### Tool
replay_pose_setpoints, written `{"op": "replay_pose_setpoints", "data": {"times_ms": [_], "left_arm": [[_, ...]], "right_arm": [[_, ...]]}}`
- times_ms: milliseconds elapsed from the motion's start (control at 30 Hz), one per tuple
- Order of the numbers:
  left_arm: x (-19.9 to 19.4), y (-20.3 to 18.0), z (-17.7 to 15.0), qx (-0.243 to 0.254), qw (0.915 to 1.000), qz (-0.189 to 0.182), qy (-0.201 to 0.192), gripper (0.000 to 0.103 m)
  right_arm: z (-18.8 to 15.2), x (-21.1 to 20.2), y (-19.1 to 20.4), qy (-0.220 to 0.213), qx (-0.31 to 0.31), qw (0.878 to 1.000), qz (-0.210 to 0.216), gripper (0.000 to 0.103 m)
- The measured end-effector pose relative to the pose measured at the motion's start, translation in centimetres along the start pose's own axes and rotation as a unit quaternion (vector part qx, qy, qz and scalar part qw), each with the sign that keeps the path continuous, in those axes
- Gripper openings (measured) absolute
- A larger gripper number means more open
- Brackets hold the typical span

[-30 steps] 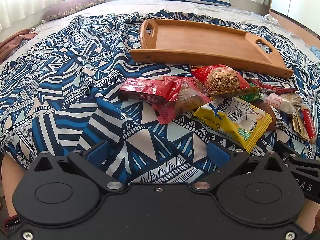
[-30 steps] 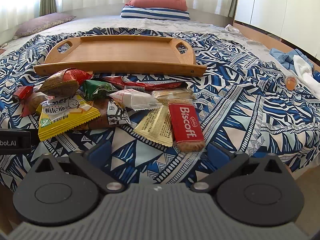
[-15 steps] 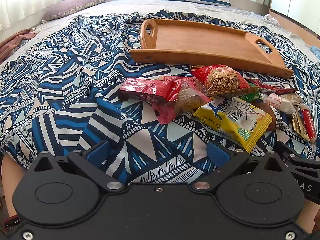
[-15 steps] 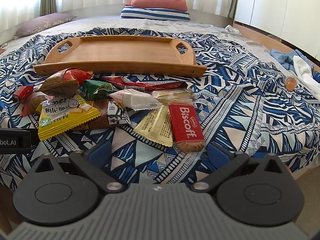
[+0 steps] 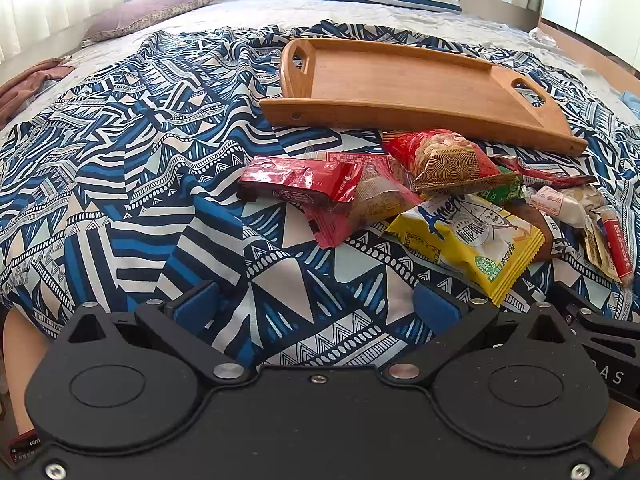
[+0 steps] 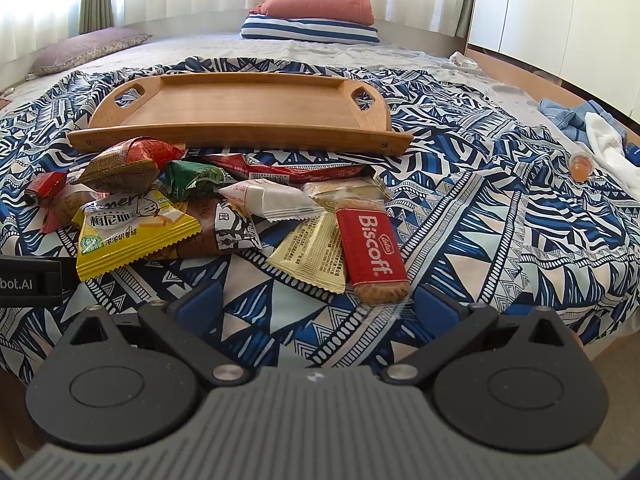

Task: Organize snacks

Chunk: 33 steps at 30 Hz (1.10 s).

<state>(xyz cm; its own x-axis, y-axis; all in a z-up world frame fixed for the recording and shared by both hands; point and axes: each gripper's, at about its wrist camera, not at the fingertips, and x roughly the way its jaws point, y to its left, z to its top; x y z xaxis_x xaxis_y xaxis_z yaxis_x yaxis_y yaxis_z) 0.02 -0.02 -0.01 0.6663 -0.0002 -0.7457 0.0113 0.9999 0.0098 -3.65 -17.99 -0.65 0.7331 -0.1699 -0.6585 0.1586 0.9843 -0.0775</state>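
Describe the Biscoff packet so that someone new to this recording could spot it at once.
On the blue patterned bedspread, a wooden tray lies with a heap of snacks in front of it. At the heap's right end, nearest the right gripper, lies the Biscoff packet: a red bar with white lettering, a biscuit showing at its clear end.

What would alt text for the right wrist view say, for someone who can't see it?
A pile of wrapped snacks, including a red Biscoff and a yellow packet, lies on a blue patterned bedspread in front of an empty wooden tray. The open right gripper sits low in the foreground, holding nothing.
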Motion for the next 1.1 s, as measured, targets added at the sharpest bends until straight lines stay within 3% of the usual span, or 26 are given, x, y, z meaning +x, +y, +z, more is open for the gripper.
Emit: {"op": "replay_pose_setpoints", "data": {"times_ms": [867,1100], "left_arm": [[-0.3,0.0,-0.2,0.009,0.9999,-0.003,-0.011,0.103],[-1.2,0.5,0.1,-0.006,0.9998,-0.016,-0.013,0.103]], "right_arm": [[-0.2,-0.2,0.1,-0.008,0.000,1.000,-0.004,0.103],[-0.1,-0.8,-0.7,-0.024,0.007,1.000,0.011,0.103]]}}
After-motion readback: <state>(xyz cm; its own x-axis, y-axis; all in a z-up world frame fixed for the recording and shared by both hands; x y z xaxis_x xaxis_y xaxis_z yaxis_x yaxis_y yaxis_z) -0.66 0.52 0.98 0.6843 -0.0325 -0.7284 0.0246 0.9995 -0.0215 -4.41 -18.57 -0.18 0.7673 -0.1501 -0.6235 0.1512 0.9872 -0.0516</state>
